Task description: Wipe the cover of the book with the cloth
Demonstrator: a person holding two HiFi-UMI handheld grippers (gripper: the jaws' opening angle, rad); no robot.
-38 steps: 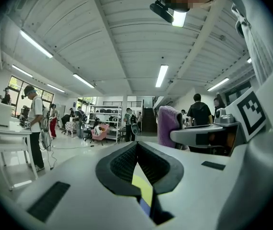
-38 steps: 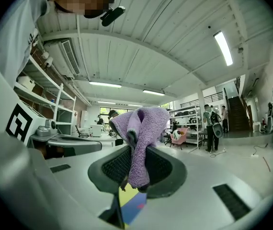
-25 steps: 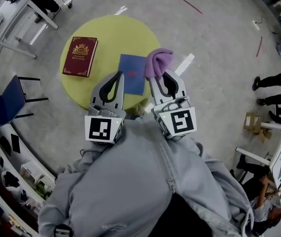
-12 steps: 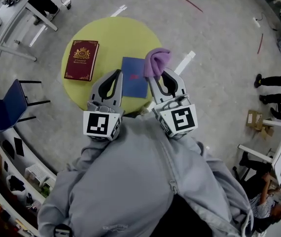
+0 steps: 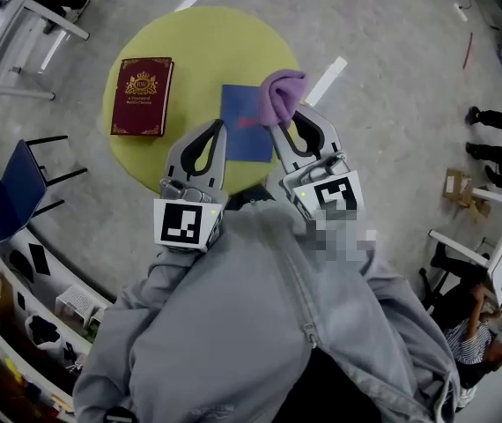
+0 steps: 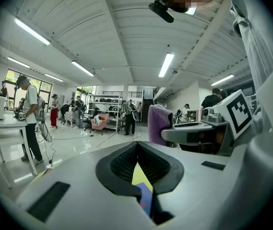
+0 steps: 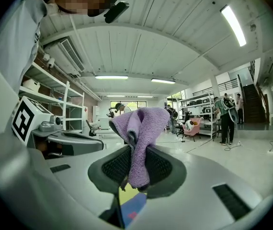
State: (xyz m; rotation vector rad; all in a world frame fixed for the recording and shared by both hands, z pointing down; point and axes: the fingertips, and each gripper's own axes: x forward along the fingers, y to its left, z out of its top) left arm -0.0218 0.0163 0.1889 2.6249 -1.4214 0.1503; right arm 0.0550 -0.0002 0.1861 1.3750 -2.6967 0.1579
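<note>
A blue book (image 5: pixel 247 126) lies near the front edge of a round yellow table (image 5: pixel 198 47). A dark red book (image 5: pixel 142 95) with a gold crest lies to its left. My right gripper (image 5: pixel 291 123) is shut on a bunched purple cloth (image 5: pixel 284 95), which hangs above the blue book's far right corner. In the right gripper view the cloth (image 7: pixel 139 138) stands up between the jaws, with the blue book (image 7: pixel 134 207) below. My left gripper (image 5: pixel 218 130) is shut and holds nothing, just left of the blue book. The left gripper view shows the cloth (image 6: pixel 158 123) to the right.
A blue chair (image 5: pixel 4 196) stands left of the table and white desks (image 5: pixel 22 25) further back. White tape strips (image 5: pixel 326 82) mark the grey floor. People (image 5: pixel 498 130) stand at the right, and others (image 6: pixel 28 119) across the hall.
Both grippers have edged forward over the table. The cloth now overlaps the blue book's far right corner more. Both jaws stay as they were.
</note>
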